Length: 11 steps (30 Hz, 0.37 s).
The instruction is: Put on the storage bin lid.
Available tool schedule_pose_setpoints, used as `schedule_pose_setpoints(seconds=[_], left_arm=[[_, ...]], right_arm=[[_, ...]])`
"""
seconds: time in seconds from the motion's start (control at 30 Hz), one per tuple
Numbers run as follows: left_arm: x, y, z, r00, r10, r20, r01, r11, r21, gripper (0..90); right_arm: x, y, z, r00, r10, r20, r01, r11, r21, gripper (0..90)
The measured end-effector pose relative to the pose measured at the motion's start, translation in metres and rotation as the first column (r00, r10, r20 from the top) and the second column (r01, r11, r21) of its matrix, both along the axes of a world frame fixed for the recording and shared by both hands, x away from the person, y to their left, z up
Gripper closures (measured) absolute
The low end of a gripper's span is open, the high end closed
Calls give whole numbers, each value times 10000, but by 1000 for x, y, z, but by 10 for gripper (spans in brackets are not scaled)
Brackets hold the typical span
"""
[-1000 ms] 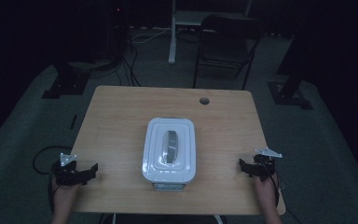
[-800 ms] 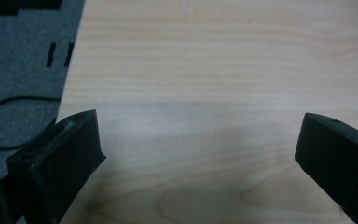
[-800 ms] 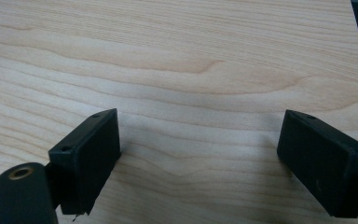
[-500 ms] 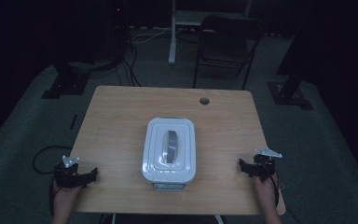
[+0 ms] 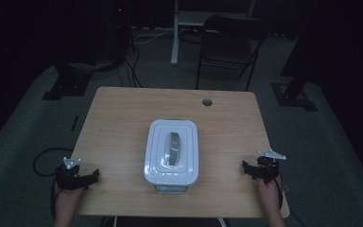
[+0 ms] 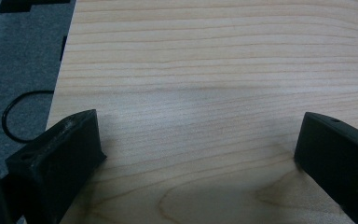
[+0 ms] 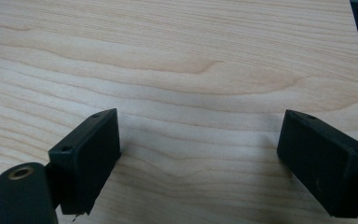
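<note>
The white rectangular plastic container (image 5: 171,156) with rounded corners sits near the middle of the light wooden table (image 5: 118,118), slightly toward the person's edge. Its stepped, smooth lid is closed and carries a grey oblong handle (image 5: 173,148) lying flat along the lid's long axis. A latch-like part shows at the container's near end, too small to tell in detail.

Bare tabletop surrounds the container on all four sides — the widest open strips lie to its left and right, between it and each gripper. The wood grain is fine, matte and runs across the table. A small round cable hole (image 5: 207,101) sits near the far edge, well apart from the container.

The left gripper (image 6: 200,154) rests at the near left corner, its black blocky jaws spread wide over bare wood, holding nothing; the table's left edge and grey carpet lie just beside it. The right gripper (image 7: 198,158) rests at the near right edge, jaws likewise spread wide and empty — the table's right edge shows close by.

A dark folding chair (image 5: 229,42) stands beyond the far edge.
</note>
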<state>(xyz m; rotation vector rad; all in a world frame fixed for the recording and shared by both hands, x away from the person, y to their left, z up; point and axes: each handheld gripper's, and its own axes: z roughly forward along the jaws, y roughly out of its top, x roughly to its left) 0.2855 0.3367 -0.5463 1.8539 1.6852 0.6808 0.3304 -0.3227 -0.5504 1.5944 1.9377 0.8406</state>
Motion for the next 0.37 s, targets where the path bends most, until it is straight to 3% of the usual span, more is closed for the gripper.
schedule_pose_setpoints(seconds=[0.37], left_arm=[[0,0,0,9999,-121,2,121,9999,-7,12]], right_arm=[[0,0,0,10000,-13,-1,13,10000,2,126]])
